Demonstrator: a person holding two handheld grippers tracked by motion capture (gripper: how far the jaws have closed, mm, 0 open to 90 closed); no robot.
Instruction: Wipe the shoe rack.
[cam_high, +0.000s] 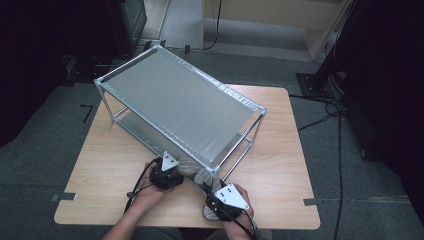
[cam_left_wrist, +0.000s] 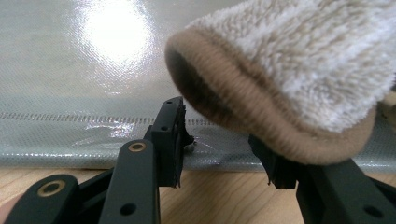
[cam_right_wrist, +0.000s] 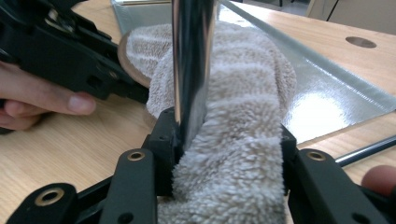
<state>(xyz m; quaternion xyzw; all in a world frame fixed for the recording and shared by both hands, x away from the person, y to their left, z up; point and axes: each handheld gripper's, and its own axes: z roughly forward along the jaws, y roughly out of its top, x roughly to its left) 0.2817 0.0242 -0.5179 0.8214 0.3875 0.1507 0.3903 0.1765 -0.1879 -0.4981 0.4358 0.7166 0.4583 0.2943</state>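
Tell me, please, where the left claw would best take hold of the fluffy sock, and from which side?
Probably the tan ribbed cuff of the fluffy sock: the firm rolled rim gapes toward the left claw, whose jaws straddle its lower edge. Come straight on from the wooden table's near side.

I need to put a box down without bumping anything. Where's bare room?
The rack's top shelf is bare. So is the table left of the rack and right of it. It is crowded at the rack's near corner, where both tongs meet the fuzzy sock.
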